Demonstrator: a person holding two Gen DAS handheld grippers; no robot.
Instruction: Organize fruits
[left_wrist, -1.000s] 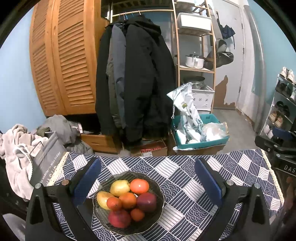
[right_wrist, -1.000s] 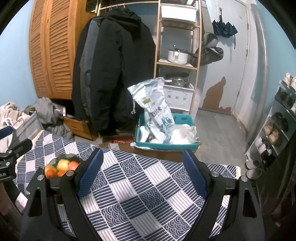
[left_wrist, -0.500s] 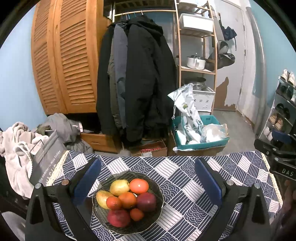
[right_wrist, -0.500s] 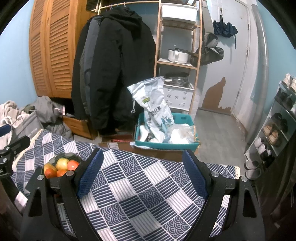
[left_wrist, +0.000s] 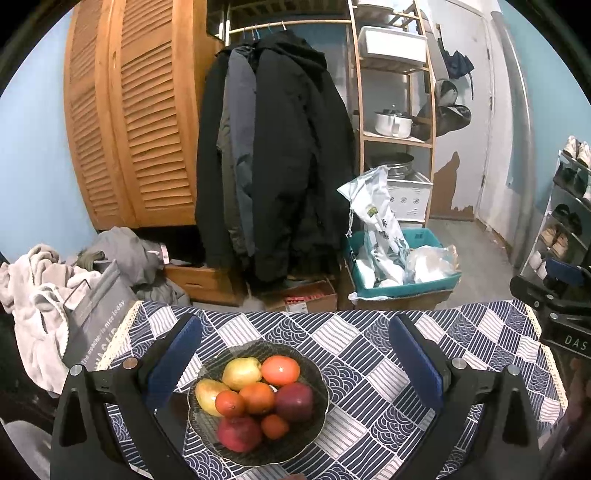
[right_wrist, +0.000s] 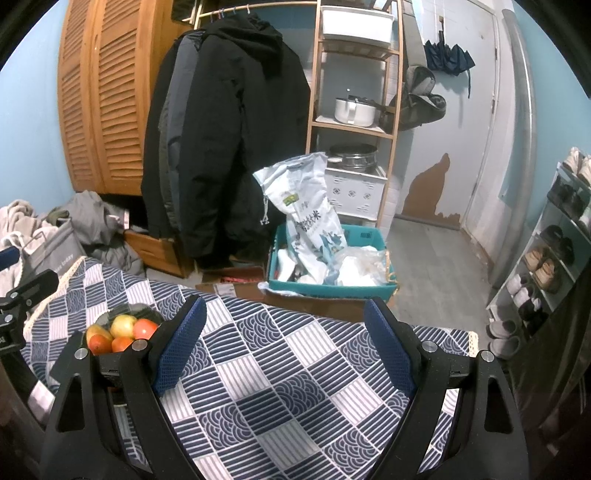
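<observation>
A dark glass bowl sits on the blue patterned tablecloth. It holds several fruits: a yellow-green apple, a tomato-red orange, a dark red apple, a yellow pear and a red apple at the front. My left gripper is open and empty, above the bowl. My right gripper is open and empty over bare cloth; the bowl with its fruits lies behind its left finger.
The table's far edge drops to the floor, where a teal crate with bags stands. Coats hang behind. A grey bag and clothes lie left. A shoe rack stands right.
Both views have shifted slightly; the left gripper has tilted up a little. Both grippers stay open and the fruits have not moved.
</observation>
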